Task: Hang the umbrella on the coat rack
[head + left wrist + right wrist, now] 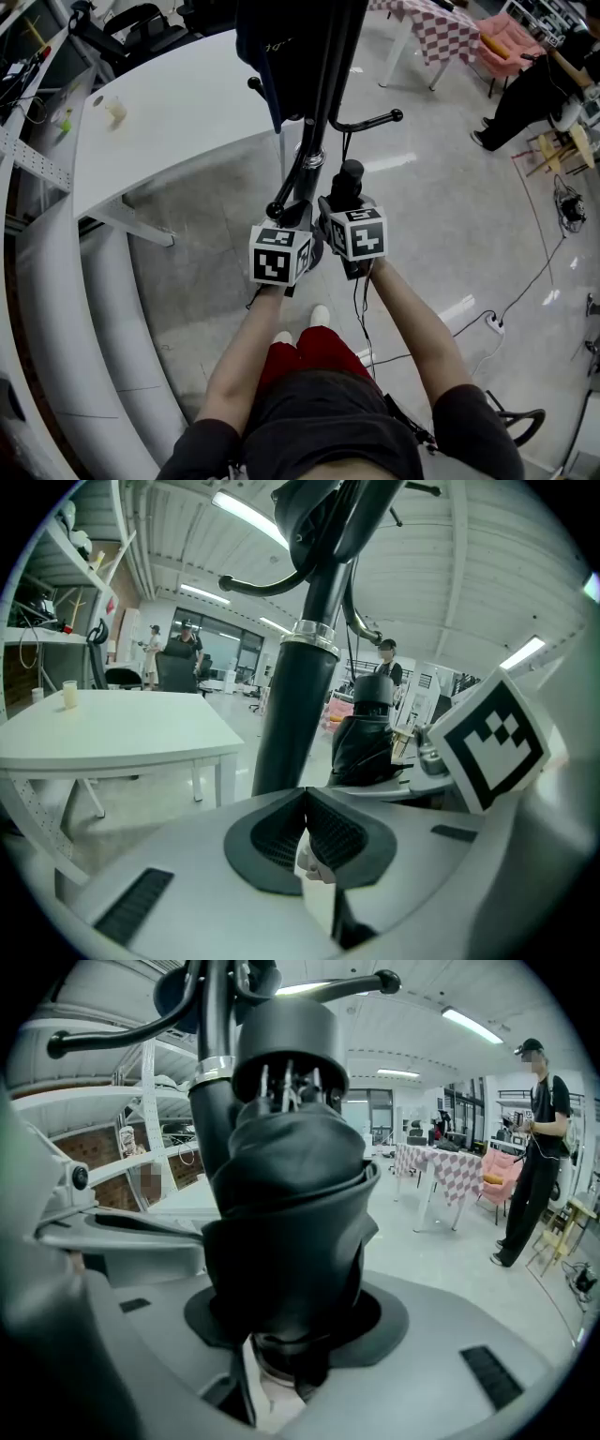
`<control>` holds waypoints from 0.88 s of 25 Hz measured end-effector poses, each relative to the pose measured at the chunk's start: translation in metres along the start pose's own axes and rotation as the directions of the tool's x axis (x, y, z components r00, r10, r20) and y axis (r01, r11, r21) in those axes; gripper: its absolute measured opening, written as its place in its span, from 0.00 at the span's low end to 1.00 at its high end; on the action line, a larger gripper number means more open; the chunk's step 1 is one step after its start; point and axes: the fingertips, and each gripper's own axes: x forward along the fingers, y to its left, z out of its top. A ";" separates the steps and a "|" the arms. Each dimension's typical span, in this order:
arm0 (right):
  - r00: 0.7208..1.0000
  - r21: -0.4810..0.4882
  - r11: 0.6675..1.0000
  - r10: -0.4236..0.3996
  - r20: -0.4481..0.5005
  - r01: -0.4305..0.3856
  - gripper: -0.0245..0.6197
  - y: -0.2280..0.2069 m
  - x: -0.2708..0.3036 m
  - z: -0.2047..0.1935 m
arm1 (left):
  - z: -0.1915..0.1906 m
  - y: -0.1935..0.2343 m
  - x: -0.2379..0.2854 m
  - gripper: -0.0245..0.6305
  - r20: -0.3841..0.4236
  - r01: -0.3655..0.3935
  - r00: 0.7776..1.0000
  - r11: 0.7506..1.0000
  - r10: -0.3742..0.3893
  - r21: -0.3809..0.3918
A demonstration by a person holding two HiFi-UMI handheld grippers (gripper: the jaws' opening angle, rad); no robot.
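Observation:
The black coat rack pole rises just ahead of both grippers, with a curved hook reaching right and a lower hook by my left gripper. A folded black umbrella juts forward from my right gripper, close to the pole's right side. In the right gripper view the umbrella fills the gap between the wide jaws, and the right gripper is closed on it. In the left gripper view the pads of the left gripper meet; a small white thing shows below them, unclear what. The pole stands right in front.
A dark garment hangs high on the rack. A white table stands to the left, with a curved white structure beside it. Far right: a person in black, a checkered table, and cables on the floor.

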 end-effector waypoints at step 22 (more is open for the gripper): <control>0.995 -0.052 0.996 -0.064 0.072 0.067 0.38 -0.006 0.014 0.009 | 0.008 0.001 0.011 0.06 -0.003 0.016 1.000 1.000 -0.016 0.009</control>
